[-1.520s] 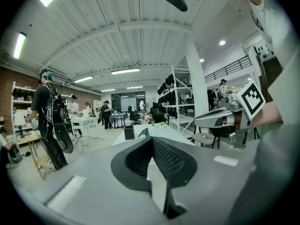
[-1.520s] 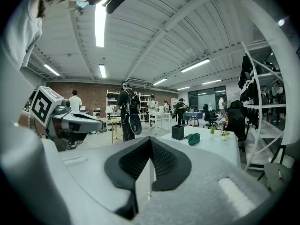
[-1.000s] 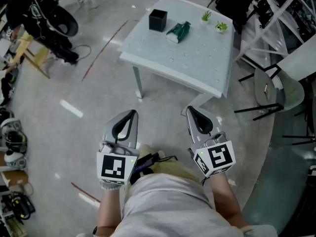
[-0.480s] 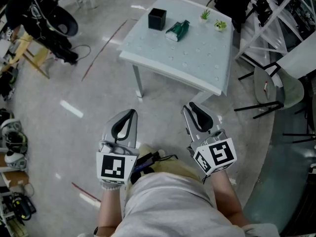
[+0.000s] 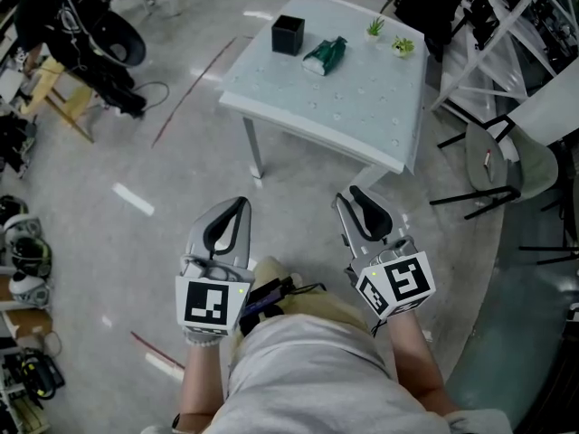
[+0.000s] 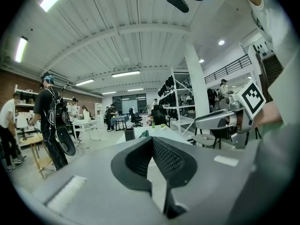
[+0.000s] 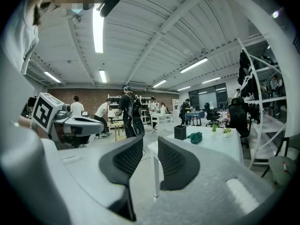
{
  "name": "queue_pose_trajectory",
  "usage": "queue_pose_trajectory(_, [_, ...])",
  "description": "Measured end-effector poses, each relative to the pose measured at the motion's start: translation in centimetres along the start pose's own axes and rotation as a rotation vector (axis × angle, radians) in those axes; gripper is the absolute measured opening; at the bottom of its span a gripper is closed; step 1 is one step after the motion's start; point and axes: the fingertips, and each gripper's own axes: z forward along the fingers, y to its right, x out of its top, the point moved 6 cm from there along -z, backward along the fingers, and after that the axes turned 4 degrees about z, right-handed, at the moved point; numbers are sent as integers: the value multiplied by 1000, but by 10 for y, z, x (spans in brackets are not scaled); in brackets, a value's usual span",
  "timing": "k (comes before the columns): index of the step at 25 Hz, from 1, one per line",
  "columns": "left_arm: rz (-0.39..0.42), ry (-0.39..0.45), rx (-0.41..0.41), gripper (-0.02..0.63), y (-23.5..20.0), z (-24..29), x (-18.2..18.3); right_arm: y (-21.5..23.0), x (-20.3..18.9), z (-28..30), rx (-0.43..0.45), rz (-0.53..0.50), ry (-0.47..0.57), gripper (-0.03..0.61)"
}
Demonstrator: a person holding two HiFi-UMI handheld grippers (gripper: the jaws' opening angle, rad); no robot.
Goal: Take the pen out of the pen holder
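A black square pen holder (image 5: 289,34) stands at the far left corner of a pale table (image 5: 362,107); from here I cannot make out a pen in it. A green pouch (image 5: 326,55) lies beside it. Both grippers hang over the floor, close to my body and well short of the table. My left gripper (image 5: 241,203) is shut and empty, its pads meeting at the tip (image 6: 152,138). My right gripper (image 5: 347,195) is open by a narrow gap (image 7: 150,139) with nothing in it. The right gripper view shows the pen holder (image 7: 180,132) and pouch (image 7: 195,137) far ahead.
Two small potted plants (image 5: 389,37) sit at the table's far right. Black chairs (image 5: 493,161) and a white rack (image 5: 507,25) crowd its right side. Black gear (image 5: 90,34) and a wooden stool (image 5: 63,107) stand at the left. Several people stand further back (image 7: 126,111).
The right gripper's jaws have parted slightly. Both grippers have edged a little forward; the left one stays shut.
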Motion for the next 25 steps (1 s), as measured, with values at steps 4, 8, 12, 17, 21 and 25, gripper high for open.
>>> queue_pose_trajectory(4, [6,-4,1,15,2,0,0,3,2,-1,-5,3,15,96])
queue_pose_trajectory(8, [12,-14,-7,15,2,5,-4,7,1,-3,-23,6,19,96])
queue_pose_trajectory(12, [12,2,-27,15,1,18,-2,14,-1,0,-43,14,15,96])
queue_pose_trajectory(17, [13,9,-48,15,-6,37,-3,23,1,11,-63,10,13,97])
queue_pose_trajectory(21, [10,12,-67,15,-16,55,-2,32,2,26,-80,27,14,97])
queue_pose_trajectory(25, [2,11,-82,15,-31,79,-5,42,7,51,-90,30,17,97])
